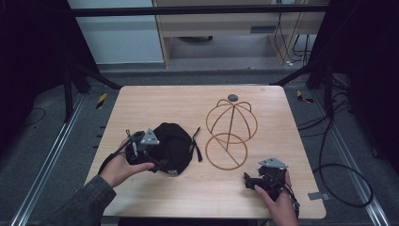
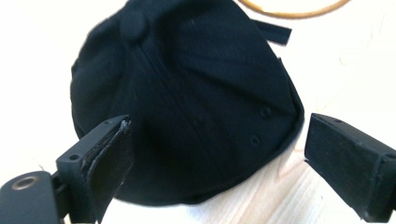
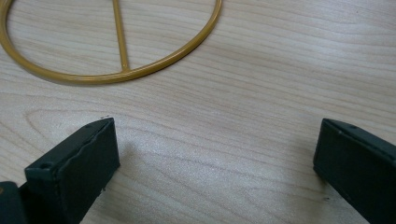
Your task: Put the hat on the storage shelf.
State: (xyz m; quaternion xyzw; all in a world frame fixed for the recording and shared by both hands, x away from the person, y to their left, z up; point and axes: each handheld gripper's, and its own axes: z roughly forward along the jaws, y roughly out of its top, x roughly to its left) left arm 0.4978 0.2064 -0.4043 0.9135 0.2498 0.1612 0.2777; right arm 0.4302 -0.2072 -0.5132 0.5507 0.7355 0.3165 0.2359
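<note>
The black cap [image 2: 187, 102] lies between the left claw's [image 2: 215, 154] wide-spread jaws.

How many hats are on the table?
1. The black cap lies left of the gold wire hat stand, right by the left gripper.

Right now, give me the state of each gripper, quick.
Left gripper: open, jaws either side of the black cap, not clamped on it.
Right gripper: open, holding nothing, above the table.
</note>
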